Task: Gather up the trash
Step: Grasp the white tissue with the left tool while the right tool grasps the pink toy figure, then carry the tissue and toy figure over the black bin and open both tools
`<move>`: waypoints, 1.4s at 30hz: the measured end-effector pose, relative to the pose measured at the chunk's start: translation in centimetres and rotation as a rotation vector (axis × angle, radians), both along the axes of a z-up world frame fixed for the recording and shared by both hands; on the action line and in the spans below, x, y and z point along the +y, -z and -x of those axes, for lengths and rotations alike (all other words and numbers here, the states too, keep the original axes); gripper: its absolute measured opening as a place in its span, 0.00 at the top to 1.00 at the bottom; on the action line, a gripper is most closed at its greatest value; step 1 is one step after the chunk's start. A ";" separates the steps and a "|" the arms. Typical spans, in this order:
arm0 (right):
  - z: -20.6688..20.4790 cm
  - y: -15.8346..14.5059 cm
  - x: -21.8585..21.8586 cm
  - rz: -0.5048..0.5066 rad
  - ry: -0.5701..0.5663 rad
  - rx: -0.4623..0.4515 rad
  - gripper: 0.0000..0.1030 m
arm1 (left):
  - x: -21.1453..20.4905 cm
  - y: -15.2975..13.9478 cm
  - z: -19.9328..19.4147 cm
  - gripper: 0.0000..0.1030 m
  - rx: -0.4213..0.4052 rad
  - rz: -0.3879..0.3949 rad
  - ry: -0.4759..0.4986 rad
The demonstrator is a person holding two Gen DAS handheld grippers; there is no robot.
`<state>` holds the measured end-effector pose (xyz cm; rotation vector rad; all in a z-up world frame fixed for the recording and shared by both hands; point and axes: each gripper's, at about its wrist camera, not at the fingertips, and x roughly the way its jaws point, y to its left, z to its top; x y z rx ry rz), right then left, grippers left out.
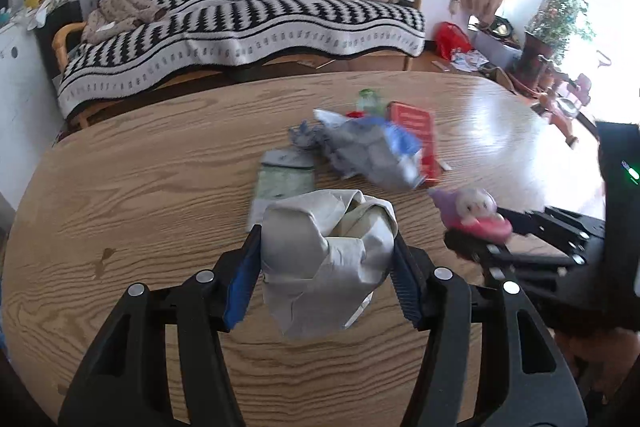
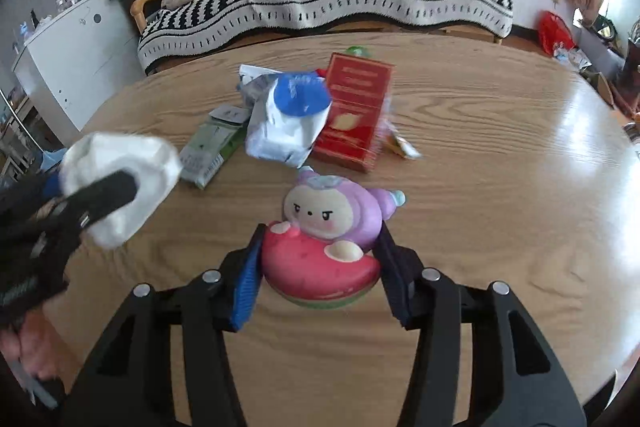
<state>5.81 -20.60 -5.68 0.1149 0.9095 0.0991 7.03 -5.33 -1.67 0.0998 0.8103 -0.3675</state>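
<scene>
Left gripper (image 1: 326,263): fingers spread fairly wide, clamped on either side of a crumpled white paper wad (image 1: 326,259), held above the wooden table (image 1: 140,187). Right gripper (image 2: 320,259): fingers at similar spread, pinching a pink-and-purple squishy toy (image 2: 326,239) by its red base. Beyond both, mid-table, a trash cluster: white bag with blue patch (image 2: 288,119), red box (image 2: 354,107), green carton (image 2: 210,147), lying touching.

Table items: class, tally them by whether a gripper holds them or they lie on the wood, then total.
Held: 2 – paper wad, toy
Lying: 4 – red box, blue-white bag, green carton, wrapper
Total: 6
</scene>
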 end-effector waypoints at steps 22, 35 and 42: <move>17.7 -4.2 -20.9 0.010 0.344 -0.093 0.50 | -20.0 -0.6 6.6 0.44 0.010 0.070 0.285; 33.1 -1.9 -35.9 0.013 0.720 -0.061 0.50 | -35.7 2.1 15.0 0.44 0.058 0.144 0.589; 40.1 0.9 -41.4 -0.020 0.887 -0.007 0.49 | -41.9 5.4 19.8 0.44 0.102 0.109 0.724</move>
